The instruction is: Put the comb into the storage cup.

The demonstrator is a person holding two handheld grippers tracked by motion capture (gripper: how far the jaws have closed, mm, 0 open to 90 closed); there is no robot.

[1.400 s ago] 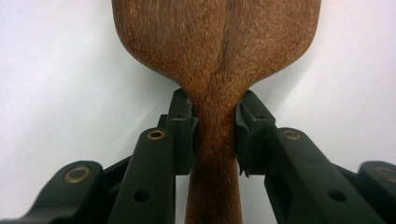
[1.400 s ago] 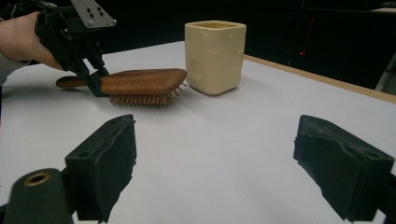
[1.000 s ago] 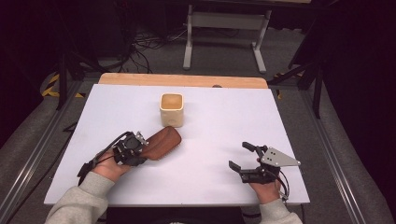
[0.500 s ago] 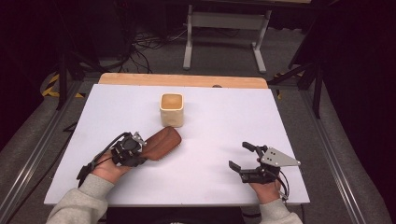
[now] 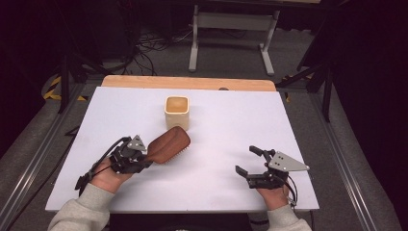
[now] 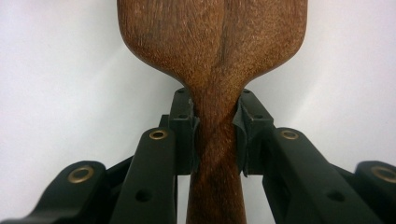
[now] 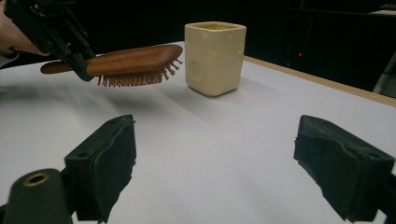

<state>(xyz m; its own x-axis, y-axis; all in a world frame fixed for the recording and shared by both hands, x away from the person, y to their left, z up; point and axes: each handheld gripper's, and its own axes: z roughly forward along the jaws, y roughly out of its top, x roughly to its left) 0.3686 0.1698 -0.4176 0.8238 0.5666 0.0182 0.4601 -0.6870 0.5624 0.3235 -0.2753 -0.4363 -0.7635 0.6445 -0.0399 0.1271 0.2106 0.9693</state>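
Note:
A brown wooden hairbrush (image 5: 168,143) is held by its handle in my left gripper (image 5: 144,156), which is shut on it at the table's front left. The left gripper view shows both jaws pressed against the narrow handle (image 6: 215,135), with the brush's wide back (image 6: 212,37) ahead. The right gripper view shows the brush (image 7: 126,60) hanging above the table, bristles down, its tip close to a cream square cup (image 7: 215,56). This cup (image 5: 176,111) stands upright at the table's middle back. My right gripper (image 5: 246,160) rests at the front right, open and holding nothing (image 7: 219,163).
The white tabletop (image 5: 288,120) has a wooden strip (image 5: 187,83) along its far edge. Beyond it stand a grey metal frame (image 5: 231,29) and floor cables (image 5: 154,43). Bare table lies between the two grippers and to the right of the cup.

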